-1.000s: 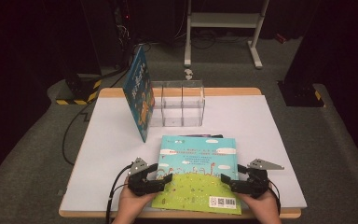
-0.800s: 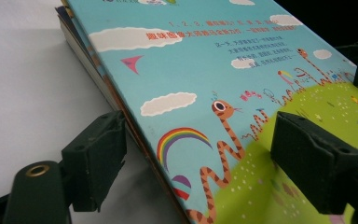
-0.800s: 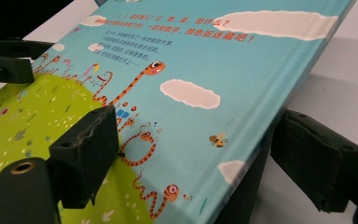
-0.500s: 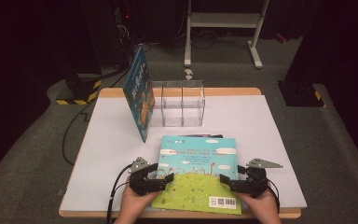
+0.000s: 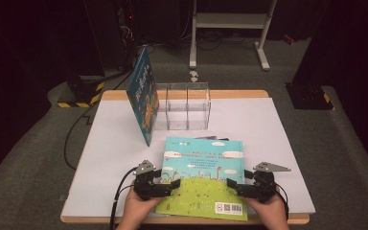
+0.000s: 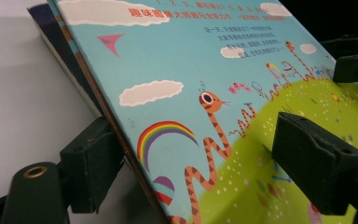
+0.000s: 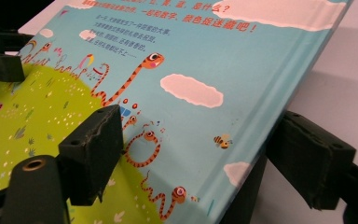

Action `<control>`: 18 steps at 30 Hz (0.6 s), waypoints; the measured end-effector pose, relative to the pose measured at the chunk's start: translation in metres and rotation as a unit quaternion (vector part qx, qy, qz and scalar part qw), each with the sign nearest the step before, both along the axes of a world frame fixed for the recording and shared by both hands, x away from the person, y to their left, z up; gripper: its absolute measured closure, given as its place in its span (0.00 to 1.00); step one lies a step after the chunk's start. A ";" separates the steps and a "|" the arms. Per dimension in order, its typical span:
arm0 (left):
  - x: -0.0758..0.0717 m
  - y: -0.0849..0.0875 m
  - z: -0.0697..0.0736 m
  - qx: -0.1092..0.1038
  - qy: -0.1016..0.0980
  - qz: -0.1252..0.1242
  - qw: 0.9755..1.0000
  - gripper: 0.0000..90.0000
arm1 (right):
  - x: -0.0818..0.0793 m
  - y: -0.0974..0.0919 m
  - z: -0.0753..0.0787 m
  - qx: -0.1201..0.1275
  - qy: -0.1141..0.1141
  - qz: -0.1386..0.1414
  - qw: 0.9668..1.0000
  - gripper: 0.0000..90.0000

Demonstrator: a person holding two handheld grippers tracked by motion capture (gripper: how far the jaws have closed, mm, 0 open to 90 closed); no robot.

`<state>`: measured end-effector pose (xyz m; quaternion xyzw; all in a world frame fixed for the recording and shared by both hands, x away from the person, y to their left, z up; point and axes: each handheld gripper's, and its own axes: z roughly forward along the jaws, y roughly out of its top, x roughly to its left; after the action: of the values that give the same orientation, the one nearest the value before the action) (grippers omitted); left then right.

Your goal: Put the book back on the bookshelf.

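The picture book (image 5: pixel 202 179) lies flat, back cover up, at the near middle of the white tabletop (image 5: pixel 263 124), on top of another book whose darker edge (image 6: pixel 58 51) peeks out beneath it in the left gripper view. Its cover shows a blue sky with white clouds, striped snakes, a rainbow and a green hill, with a barcode near the front right corner.

The left tongs (image 5: pixel 175 184) sit at the book's left edge, near its front corner. In the left gripper view the book's edge runs between the jaws, one jaw out over the tabletop side and the other over the green hill; they stand apart, with a gap showing to the cover, so nothing is clamped. The right tongs (image 5: pixel 231 184) sit at the book's right edge in the same way. In the right gripper view the edge passes between the two jaws, which stand wide and have just been closing a little, yet neither pad presses on the cover.

Farther back stands a clear divided box (image 5: pixel 184 108), and a second blue book (image 5: pixel 143 96) leans upright against its left side. The person's hands (image 5: pixel 136 213) hold the grippers at the tabletop's near edge.
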<state>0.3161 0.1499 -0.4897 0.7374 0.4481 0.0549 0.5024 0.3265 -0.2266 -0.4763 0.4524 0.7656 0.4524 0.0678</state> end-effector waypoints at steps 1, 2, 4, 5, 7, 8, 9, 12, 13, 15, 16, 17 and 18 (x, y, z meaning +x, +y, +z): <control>0.001 0.000 0.001 0.000 -0.001 0.001 1.000 0.21 | 0.000 0.000 0.001 -0.001 -0.003 -0.003 1.000 0.23; 0.002 0.000 0.003 -0.001 -0.003 0.003 1.000 0.23 | 0.000 0.000 0.003 -0.002 -0.003 -0.005 1.000 0.23; 0.004 -0.001 0.006 0.002 -0.008 0.004 1.000 0.24 | 0.002 -0.001 0.007 -0.002 -0.010 -0.011 1.000 0.25; 0.005 -0.002 0.007 0.003 -0.010 0.005 1.000 0.24 | 0.004 -0.001 0.009 -0.004 -0.011 -0.014 1.000 0.26; 0.009 -0.003 0.009 0.005 -0.012 0.006 1.000 0.24 | 0.006 -0.001 0.013 -0.008 -0.015 -0.019 1.000 0.26; 0.010 -0.004 0.010 0.006 -0.013 0.007 1.000 0.24 | 0.008 -0.001 0.015 -0.011 -0.019 -0.020 1.000 0.26; 0.013 -0.004 0.012 0.006 -0.014 0.007 1.000 0.24 | 0.009 0.000 0.017 -0.013 -0.021 -0.022 0.999 0.27; 0.018 -0.004 0.013 -0.001 -0.019 0.011 1.000 0.26 | 0.016 0.000 0.022 -0.019 -0.026 -0.027 0.999 0.27; 0.020 -0.004 0.014 -0.002 -0.021 0.013 1.000 0.27 | 0.018 0.000 0.025 -0.020 -0.028 -0.029 0.999 0.28; 0.024 -0.004 0.015 -0.003 -0.022 0.016 1.000 0.27 | 0.024 0.000 0.029 -0.018 -0.038 -0.033 0.999 0.31; 0.025 -0.005 0.016 -0.003 -0.024 0.019 1.000 0.27 | 0.026 0.000 0.030 -0.017 -0.040 -0.035 0.998 0.32; 0.027 -0.005 0.017 -0.004 -0.027 0.023 0.999 0.27 | 0.028 0.000 0.032 -0.017 -0.042 -0.038 0.998 0.33; 0.028 -0.005 0.017 -0.005 -0.028 0.026 0.999 0.28 | 0.031 0.000 0.034 -0.015 -0.046 -0.041 0.998 0.34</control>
<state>0.3441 0.1448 -0.4724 0.7214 0.4530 0.0868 0.5166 0.3575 -0.2262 -0.4427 0.4613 0.7491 0.4579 0.1280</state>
